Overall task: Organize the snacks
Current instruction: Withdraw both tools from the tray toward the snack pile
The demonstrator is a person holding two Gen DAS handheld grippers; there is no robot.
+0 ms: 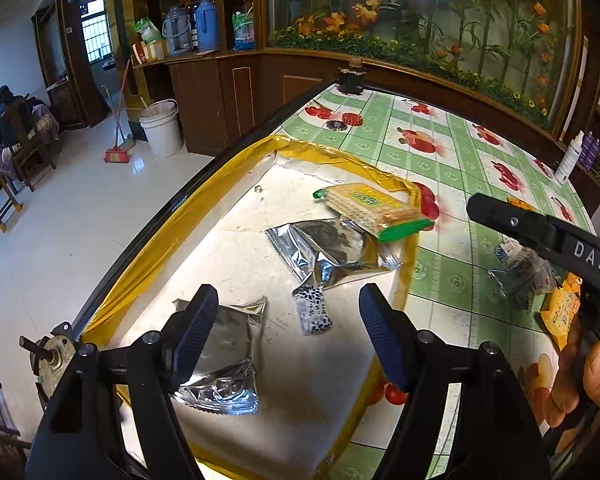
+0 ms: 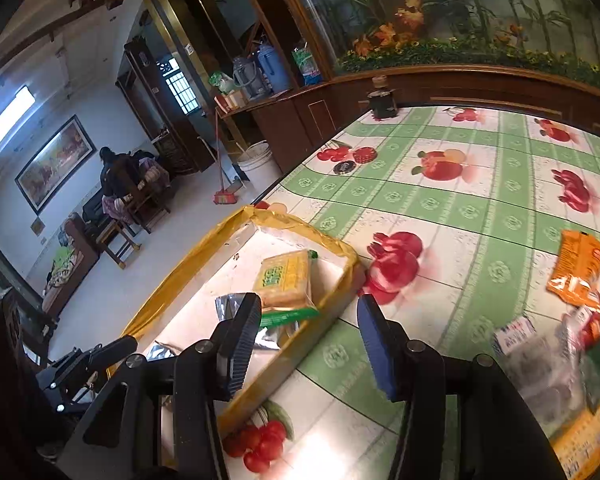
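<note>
The yellow-rimmed tray (image 1: 188,216) holds a cracker pack (image 1: 374,208), foil packets (image 1: 332,252) and a small spotted bar (image 1: 312,310). Left tongs (image 1: 288,324) hover apart above it, empty; right tongs (image 2: 306,344) apart, empty, over the worktop (image 2: 460,216).

The left claw (image 1: 288,332) hangs open and empty over a yellow-rimmed tray (image 1: 172,220) holding silver packets (image 1: 332,252), a cracker pack (image 1: 370,208) and a small spotted packet (image 1: 312,310).
</note>
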